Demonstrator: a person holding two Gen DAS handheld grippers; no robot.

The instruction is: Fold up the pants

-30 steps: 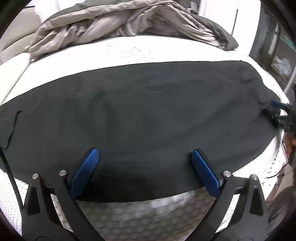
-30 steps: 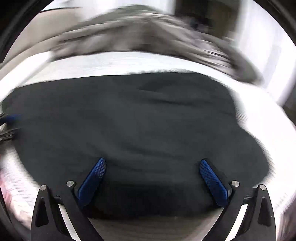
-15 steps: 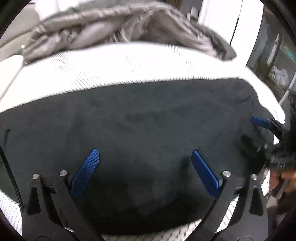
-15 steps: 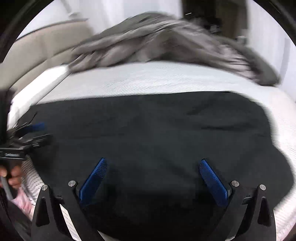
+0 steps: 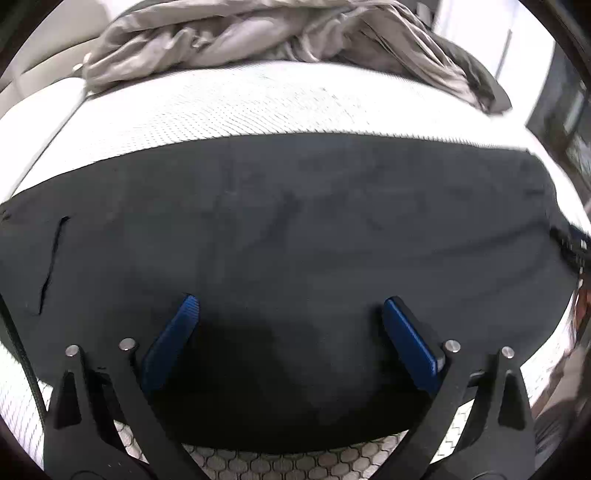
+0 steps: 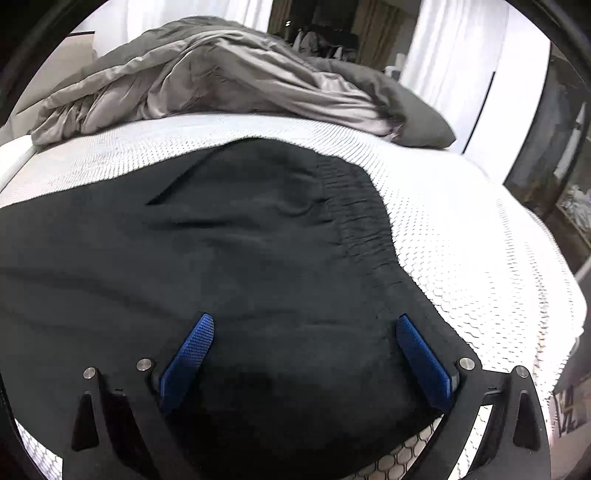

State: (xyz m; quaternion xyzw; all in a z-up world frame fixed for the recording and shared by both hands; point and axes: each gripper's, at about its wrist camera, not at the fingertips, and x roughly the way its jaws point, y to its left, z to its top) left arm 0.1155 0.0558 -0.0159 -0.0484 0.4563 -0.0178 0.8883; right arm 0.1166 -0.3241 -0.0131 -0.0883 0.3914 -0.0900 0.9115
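Observation:
Black pants (image 5: 295, 236) lie spread flat across the near part of a white mattress (image 5: 221, 107). They also show in the right wrist view (image 6: 236, 258), with the gathered elastic waistband (image 6: 362, 221) at the right and a pocket slit at the upper left. My left gripper (image 5: 288, 314) is open and empty, its blue pads low over the cloth near the front edge. My right gripper (image 6: 304, 332) is open and empty, low over the waist end of the pants.
A crumpled grey duvet (image 6: 229, 81) lies heaped at the back of the mattress (image 6: 461, 229); it also shows in the left wrist view (image 5: 280, 33). The mattress front edge runs just under both grippers. White curtains and dark furniture stand at the right.
Both grippers have shifted over the pants, both staying open. The right one moved toward the waistband end and no longer sees the left gripper. The left view now sits slightly higher and steadier.

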